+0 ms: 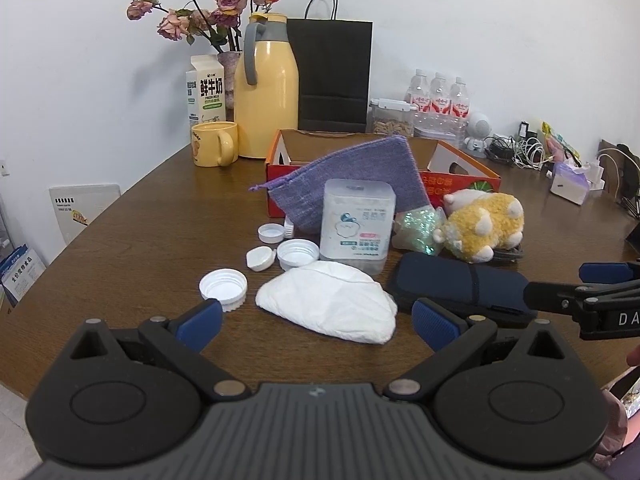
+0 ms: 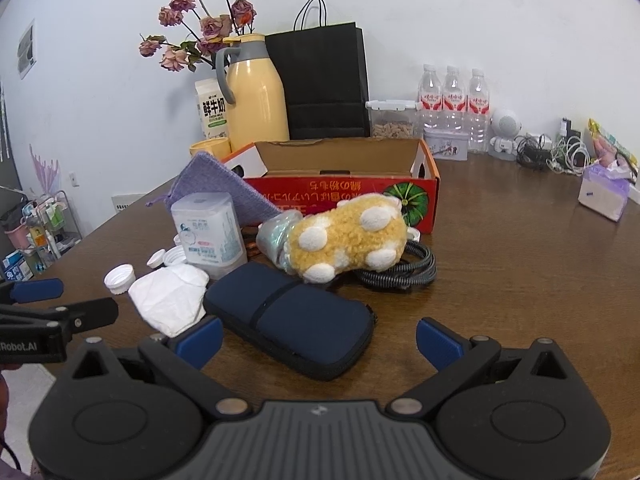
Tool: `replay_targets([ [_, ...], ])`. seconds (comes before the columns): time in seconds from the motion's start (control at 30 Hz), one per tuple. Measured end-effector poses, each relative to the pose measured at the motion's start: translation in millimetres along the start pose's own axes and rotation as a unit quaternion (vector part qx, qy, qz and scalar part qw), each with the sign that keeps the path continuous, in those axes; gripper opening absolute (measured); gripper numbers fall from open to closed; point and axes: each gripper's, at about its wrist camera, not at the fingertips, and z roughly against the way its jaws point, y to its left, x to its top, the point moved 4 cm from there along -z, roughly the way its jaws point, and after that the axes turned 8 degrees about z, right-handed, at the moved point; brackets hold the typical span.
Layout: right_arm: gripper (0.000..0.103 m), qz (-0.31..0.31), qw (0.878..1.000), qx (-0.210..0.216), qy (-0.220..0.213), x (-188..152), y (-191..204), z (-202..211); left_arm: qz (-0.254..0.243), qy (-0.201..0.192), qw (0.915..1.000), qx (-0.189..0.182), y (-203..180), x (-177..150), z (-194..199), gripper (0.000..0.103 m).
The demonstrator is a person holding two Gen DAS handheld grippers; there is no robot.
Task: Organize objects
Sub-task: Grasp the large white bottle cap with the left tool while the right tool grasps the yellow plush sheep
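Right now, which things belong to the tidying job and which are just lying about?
Job: white mask, navy pouch, plush toy, bottle caps, purple pouch, red box.
Background: yellow jug, milk carton, water bottles.

Left gripper (image 1: 318, 322): black ribbed body, two round discs, silver pivot pins, ridged blue fingertips (image 1: 199, 319). Right gripper (image 2: 319, 342): identical build. White lettering "Robot.AI" is seen at 9 o'clock in the right wrist view. A pink sleeve (image 1: 616, 424) is seen at 4 o'clock.
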Motion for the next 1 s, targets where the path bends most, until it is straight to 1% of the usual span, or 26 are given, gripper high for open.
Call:
replay_targets([
  [0.2,0.103,0.004,1.000,-0.015,-0.010,7,-6,-13,0.017,-0.006,0.9996,0.021,18,10,-14,0.103],
  [0.37,0.103,0.007,1.000,-0.026,-0.009,12,-12,-30,0.035,-0.012,0.9978,0.056,39,20,-30,0.103],
  [0.5,0.103,0.012,0.999,-0.032,-0.009,18,-14,-43,0.051,-0.006,0.9952,0.083,57,24,-44,0.101],
  [0.67,0.103,0.024,0.999,-0.045,-0.009,25,-15,-60,0.051,0.011,0.9941,0.095,67,21,-59,0.090],
  [0.8,0.103,0.031,0.998,-0.052,-0.011,32,-15,-73,0.057,0.029,0.9924,0.105,73,18,-69,0.072],
  [0.83,0.103,0.033,0.998,-0.054,-0.012,33,-15,-75,0.059,0.030,0.9922,0.105,74,17,-71,0.070],
  [0.87,0.103,0.037,0.998,-0.055,-0.012,34,-14,-78,0.062,0.028,0.9923,0.104,75,17,-71,0.069],
  [0.93,0.103,0.047,0.997,-0.059,-0.014,37,-13,-82,0.063,0.025,0.9925,0.101,75,18,-72,0.061],
  [0.97,0.103,0.050,0.997,-0.060,-0.015,38,-12,-84,0.063,0.024,0.9926,0.101,74,18,-72,0.059],
  [1.0,0.103,0.054,0.997,-0.061,-0.015,39,-11,-87,0.062,0.025,0.9926,0.101,74,18,-73,0.053],
])
